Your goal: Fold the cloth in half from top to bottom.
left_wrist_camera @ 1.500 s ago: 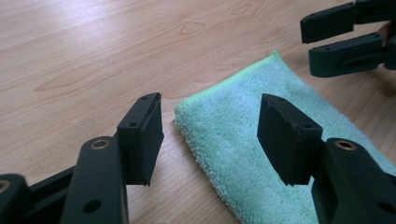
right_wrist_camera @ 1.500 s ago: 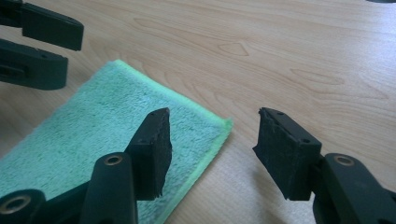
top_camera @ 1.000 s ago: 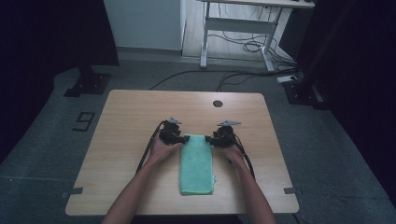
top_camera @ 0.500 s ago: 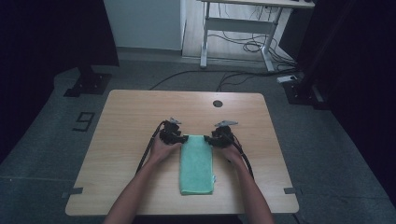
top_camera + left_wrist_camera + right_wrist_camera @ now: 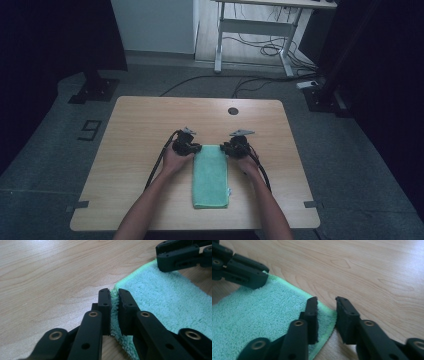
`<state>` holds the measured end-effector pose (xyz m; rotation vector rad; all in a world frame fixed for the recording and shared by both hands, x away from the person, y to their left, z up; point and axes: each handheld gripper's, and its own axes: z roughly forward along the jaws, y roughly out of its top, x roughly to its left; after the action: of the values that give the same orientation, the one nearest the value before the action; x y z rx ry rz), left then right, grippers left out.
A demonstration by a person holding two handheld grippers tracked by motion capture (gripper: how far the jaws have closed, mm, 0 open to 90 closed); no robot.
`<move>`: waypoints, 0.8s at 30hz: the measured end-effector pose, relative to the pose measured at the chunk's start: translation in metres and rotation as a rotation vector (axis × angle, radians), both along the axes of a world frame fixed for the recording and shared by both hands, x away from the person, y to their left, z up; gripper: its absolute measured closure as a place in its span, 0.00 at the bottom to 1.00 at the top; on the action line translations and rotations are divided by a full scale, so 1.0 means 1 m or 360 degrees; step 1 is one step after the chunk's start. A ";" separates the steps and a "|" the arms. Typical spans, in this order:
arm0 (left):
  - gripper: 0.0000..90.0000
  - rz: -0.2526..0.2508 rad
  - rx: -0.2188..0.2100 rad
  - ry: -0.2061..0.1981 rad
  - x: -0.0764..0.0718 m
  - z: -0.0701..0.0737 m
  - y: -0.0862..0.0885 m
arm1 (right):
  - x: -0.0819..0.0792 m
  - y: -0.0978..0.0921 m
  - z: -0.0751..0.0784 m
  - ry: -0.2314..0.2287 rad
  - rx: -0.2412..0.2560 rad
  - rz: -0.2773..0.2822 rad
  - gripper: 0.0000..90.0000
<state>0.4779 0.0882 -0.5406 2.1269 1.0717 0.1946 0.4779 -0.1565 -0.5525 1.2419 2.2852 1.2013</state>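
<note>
Green towel [image 5: 211, 175], folded into a long strip, lying flat near the front middle of the wooden table [image 5: 140, 125].
I read my left gripper [image 5: 114, 293] pinched tight on the towel's far left corner; my right gripper [image 5: 326, 301] straddles the far right corner, jaws parted, one on the cloth, one on bare wood; beyond them, a round hole [image 5: 233, 111] in the tabletop.

In the left gripper view the green towel [image 5: 162, 297] runs off the right edge and the bottom, and its near corner is hidden between the left gripper [image 5: 114, 293] jaws. In the right gripper view it is cut off at the left edge and the bottom.
</note>
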 end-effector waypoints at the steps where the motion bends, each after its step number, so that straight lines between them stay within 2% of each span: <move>1: 0.92 -0.0001 -0.0004 0.0001 0.000 0.000 0.000 | 0.000 -0.001 0.000 0.0011 0.0014 -0.0004 0.84; 12: 0.93 0.0000 -0.0042 0.0028 0.001 0.000 0.002 | 0.001 -0.008 0.000 0.0040 0.0074 0.0006 0.94; 24: 0.94 0.0006 -0.0054 0.0035 0.000 0.000 0.002 | 0.001 -0.009 -0.001 0.0045 0.0069 0.0005 0.90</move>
<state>0.4784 0.0906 -0.5411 2.1017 1.0842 0.1537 0.4789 -0.1652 -0.5532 1.2787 2.2938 1.2480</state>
